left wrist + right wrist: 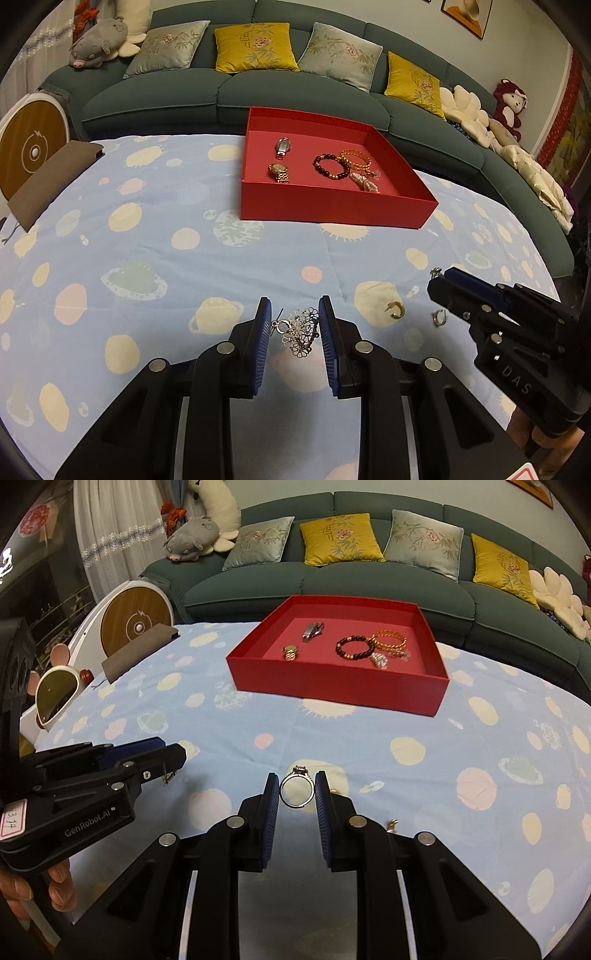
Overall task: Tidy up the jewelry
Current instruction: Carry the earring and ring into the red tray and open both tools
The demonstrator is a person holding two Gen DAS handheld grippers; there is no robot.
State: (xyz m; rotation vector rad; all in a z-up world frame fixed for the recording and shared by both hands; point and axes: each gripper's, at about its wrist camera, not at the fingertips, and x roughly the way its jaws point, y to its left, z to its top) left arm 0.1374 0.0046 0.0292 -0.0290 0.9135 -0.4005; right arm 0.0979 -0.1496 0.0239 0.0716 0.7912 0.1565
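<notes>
My left gripper [293,325] is shut on a silver flower-pattern earring [299,330], held just above the blue cloth. My right gripper [296,790] is shut on a silver ring with a stone [297,788]; it also shows in the left wrist view [437,278], to the right of the left gripper. The red tray [332,206] stands farther back and holds two watches [282,147], a dark bead bracelet [330,166], a gold bracelet [355,158] and a pearl piece [365,181]. A gold earring [396,309] and a silver earring [439,317] lie on the cloth between the grippers.
The table is covered by a blue planet-print cloth [166,258]. A brown pouch [48,181] lies at its far left edge. A green sofa with cushions [258,85] runs behind the table. A white and wood round device [135,622] stands to the left.
</notes>
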